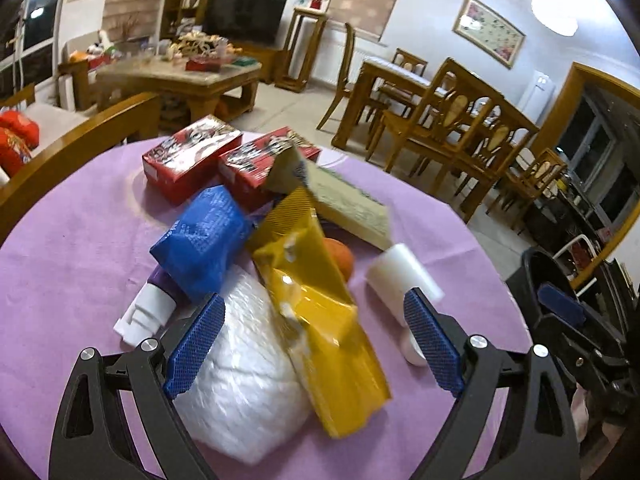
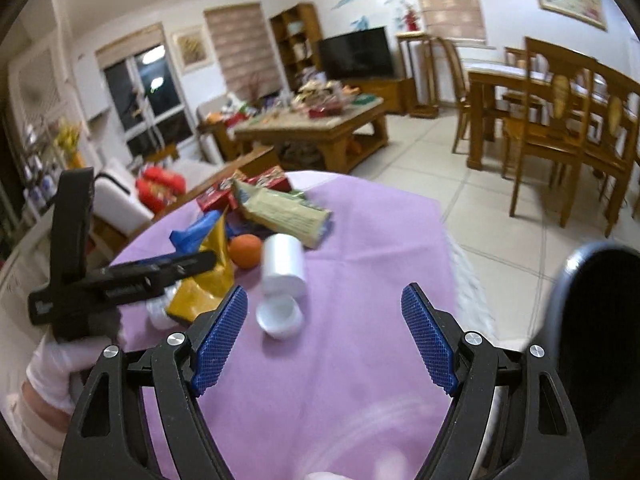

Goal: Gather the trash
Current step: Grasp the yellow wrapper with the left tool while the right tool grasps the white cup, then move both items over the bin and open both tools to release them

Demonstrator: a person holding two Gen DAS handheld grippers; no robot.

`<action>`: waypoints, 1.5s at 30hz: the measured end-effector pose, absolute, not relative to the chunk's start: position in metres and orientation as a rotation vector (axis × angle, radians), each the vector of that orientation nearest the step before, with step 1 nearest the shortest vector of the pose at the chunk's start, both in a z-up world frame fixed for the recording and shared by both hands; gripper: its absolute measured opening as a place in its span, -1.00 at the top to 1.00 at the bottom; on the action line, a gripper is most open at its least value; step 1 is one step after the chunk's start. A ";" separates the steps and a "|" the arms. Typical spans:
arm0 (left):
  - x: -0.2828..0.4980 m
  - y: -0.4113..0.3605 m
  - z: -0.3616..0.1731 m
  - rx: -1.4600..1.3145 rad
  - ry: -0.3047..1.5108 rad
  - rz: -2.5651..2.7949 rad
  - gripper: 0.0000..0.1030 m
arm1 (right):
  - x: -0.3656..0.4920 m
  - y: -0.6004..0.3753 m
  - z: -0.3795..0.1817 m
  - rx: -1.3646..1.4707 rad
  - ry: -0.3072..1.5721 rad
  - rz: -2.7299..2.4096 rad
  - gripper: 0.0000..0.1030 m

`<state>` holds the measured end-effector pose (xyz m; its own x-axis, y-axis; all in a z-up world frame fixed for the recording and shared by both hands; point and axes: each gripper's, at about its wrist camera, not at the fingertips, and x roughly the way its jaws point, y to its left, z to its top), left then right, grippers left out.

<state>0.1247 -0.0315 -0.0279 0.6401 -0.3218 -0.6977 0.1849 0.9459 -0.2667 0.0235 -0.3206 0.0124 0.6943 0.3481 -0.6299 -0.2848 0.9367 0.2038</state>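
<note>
Several light, crinkly wrappers are heaped on the surface [image 1: 60, 248]; the slippery yellow wrapper [image 1: 320, 320] is best pinched mid-length by the left hand-held gripper [image 1: 316, 340], released like the right hand-held gripper [image 2: 324, 336].

2 red boxes [image 1: 192, 156], 1 orange [image 1: 342, 258]

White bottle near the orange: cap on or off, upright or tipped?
Cap off and tipped. The white bottle lies on its side on the purple cloth; its cap sits separately just in front, hollow side up.
</note>
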 end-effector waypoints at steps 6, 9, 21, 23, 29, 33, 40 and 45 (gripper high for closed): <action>0.128 -0.024 -0.042 -0.165 0.847 -0.275 -0.49 | 0.078 -0.286 -0.010 0.010 0.833 0.374 -0.53; 0.127 -0.018 -0.044 -0.176 0.841 -0.283 -0.17 | 0.092 -0.274 -0.029 -0.029 0.867 0.377 -0.53; 0.122 -0.017 -0.037 -0.180 0.794 -0.356 0.22 | 0.111 -0.257 -0.048 -0.029 0.902 0.400 0.21; 0.117 -0.014 -0.033 -0.195 0.764 -0.370 0.23 | 0.104 -0.264 -0.042 0.009 0.882 0.404 0.21; 0.095 -0.013 -0.011 -0.220 0.676 -0.408 0.23 | 0.062 -0.303 -0.010 0.151 0.770 0.415 0.21; 0.077 -0.027 0.006 -0.221 0.631 -0.454 0.23 | 0.021 -0.337 0.012 0.224 0.660 0.377 0.21; 0.051 -0.080 0.025 -0.195 0.581 -0.573 0.23 | -0.045 -0.418 0.030 0.310 0.493 0.212 0.21; 0.041 -0.137 0.030 -0.172 0.567 -0.675 0.23 | -0.084 -0.485 0.031 0.360 0.412 0.069 0.21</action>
